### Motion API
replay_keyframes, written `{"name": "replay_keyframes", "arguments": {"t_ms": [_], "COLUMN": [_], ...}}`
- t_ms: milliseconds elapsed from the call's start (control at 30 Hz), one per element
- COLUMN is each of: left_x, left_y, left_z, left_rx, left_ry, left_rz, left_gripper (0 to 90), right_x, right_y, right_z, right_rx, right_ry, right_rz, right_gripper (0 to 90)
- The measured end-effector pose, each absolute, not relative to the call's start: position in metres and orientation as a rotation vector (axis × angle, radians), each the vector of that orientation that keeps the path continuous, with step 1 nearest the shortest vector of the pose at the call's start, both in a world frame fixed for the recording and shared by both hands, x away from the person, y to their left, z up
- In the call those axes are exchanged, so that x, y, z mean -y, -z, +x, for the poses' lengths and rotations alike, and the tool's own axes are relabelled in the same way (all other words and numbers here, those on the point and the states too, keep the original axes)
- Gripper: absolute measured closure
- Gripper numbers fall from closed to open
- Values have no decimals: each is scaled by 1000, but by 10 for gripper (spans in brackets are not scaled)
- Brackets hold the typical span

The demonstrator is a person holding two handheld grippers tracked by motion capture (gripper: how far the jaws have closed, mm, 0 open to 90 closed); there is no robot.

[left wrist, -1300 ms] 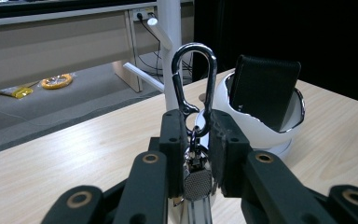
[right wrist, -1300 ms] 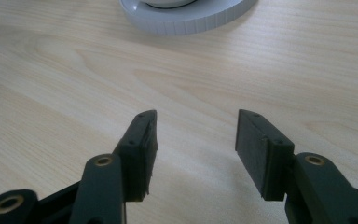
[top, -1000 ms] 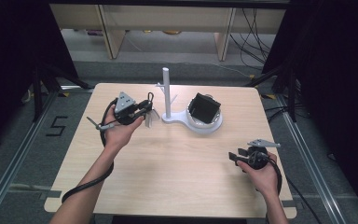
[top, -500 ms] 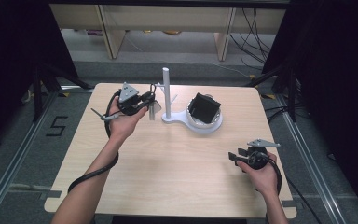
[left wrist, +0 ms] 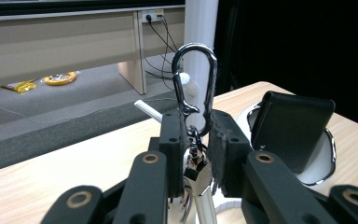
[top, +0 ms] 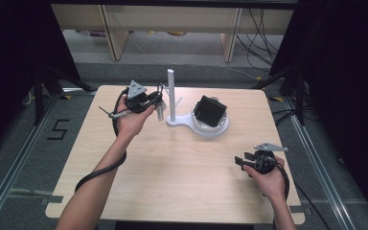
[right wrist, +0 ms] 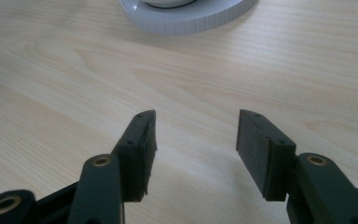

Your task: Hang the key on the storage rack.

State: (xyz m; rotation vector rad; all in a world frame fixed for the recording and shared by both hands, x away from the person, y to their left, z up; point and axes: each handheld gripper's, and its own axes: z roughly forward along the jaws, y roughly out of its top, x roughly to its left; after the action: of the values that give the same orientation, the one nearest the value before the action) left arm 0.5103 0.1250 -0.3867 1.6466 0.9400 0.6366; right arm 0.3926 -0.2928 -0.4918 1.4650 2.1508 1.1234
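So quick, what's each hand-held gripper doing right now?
Left hand-held gripper: shut on the metal keychain clip.
Right hand-held gripper: open, holding nothing.

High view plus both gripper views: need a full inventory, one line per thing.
table: 1, light wood, centre of the high view
stand: 1, white post on a white base with small pegs, far middle of the table
dish: 1, white, round, joined to the stand's base on its right
wallet: 1, black, propped tilted in the dish
carabiner: 1, silver, with a small metal piece hanging below it, clamped upright in the left jaws close by the post
left hand-held gripper: 1, black, shut on the carabiner, raised left of the stand
right hand-held gripper: 1, black, open, holding nothing, near right of the table
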Motion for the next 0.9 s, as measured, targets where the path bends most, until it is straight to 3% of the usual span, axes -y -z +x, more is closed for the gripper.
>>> {"name": "replay_keyframes", "arguments": {"t_ms": [700,900], "left_x": [-115,-120], "left_y": [401,403], "left_z": [522,512], "left_rx": [-990,-986], "left_ry": [-559,-527], "left_rz": [1671,1685], "left_gripper": [749,589], "right_x": [293,293], "right_y": [493,492], "right_z": [393,393], "right_rx": [-2152,-2154], "right_ry": [-1121,-1124], "right_rz": [1465,1466], "right_gripper": [485,484]}}
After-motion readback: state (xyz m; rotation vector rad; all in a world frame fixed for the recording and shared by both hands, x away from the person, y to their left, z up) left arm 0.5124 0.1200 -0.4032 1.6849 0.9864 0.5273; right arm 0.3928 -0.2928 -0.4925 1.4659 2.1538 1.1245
